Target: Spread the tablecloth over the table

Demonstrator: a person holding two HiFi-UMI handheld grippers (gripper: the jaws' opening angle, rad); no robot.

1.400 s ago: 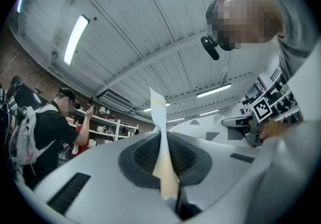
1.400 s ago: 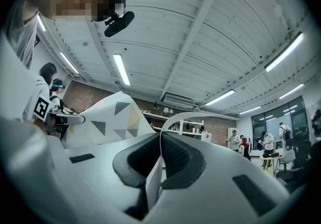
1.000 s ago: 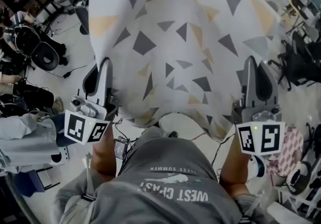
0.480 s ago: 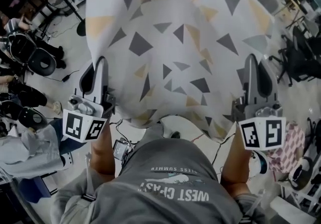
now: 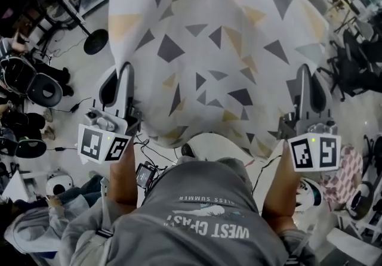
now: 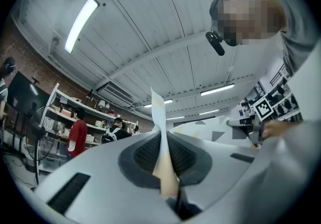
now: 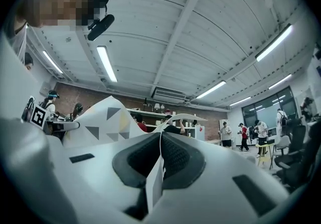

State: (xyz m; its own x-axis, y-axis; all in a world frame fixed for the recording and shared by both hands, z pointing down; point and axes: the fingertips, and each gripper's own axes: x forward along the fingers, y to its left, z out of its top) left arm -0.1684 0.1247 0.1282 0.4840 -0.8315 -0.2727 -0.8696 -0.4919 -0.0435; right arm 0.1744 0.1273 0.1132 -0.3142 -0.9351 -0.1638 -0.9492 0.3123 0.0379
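Observation:
The tablecloth (image 5: 221, 50) is white with grey and yellow triangles and hangs spread in the air in front of me, bulging upward in the middle. My left gripper (image 5: 123, 73) is shut on its near left edge, and my right gripper (image 5: 305, 74) is shut on its near right edge. In the left gripper view a thin fold of cloth (image 6: 161, 137) stands pinched between the dark pads of the left gripper (image 6: 168, 165). The right gripper view shows a cloth edge (image 7: 155, 180) clamped in the right gripper (image 7: 160, 160). The cloth hides whatever lies under it.
On the floor at the left are a round stand base (image 5: 95, 41), black chairs (image 5: 27, 83) and cables. A black office chair (image 5: 352, 71) stands at the right. Shelves (image 6: 60, 122) and several people (image 7: 243, 135) are farther off in the room.
Both grippers kept their hold and carried the cloth across the room together. The chairs and stand base on the floor at the left slid down through the head view.

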